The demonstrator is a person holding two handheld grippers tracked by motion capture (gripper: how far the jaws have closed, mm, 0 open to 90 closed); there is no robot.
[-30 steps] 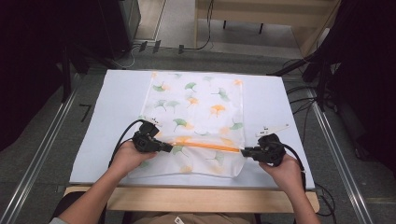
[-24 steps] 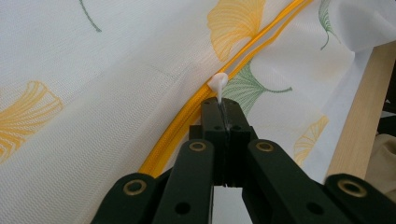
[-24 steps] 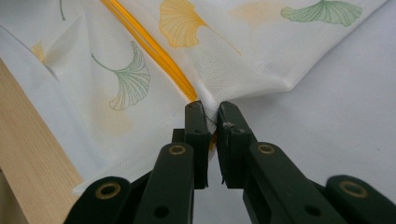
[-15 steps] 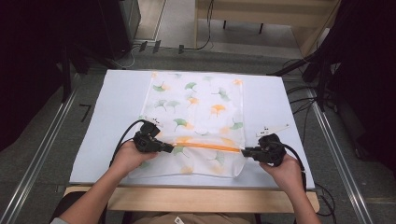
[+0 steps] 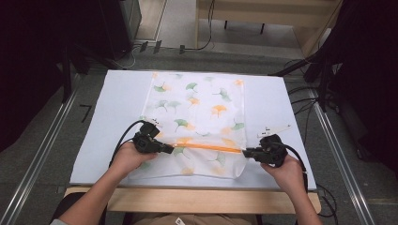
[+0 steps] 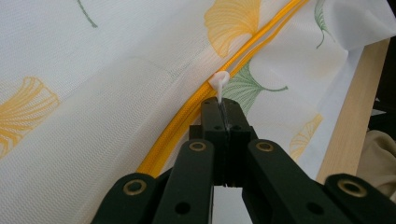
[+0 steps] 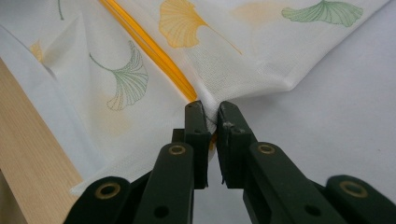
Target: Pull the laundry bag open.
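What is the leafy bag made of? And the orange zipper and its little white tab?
The bag looks like thin white mesh fabric: fine weave, soft folds. The orange zipper seems smooth, slightly shiny plastic or nylon. The white tab looks like glossy plastic.

Both grippers pinched shut, low and level

The left gripper (image 5: 170, 149) points right, its jaws pressed together; the right gripper (image 5: 246, 152) points left toward it, jaws nearly together. Both forearms reach in from the near edge, hands wrapped around the handles.

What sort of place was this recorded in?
Probably a lab or workshop recording station: a white-covered table on a grey floor, metal rails running along both sides, cables trailing off the right, and dark equipment behind.
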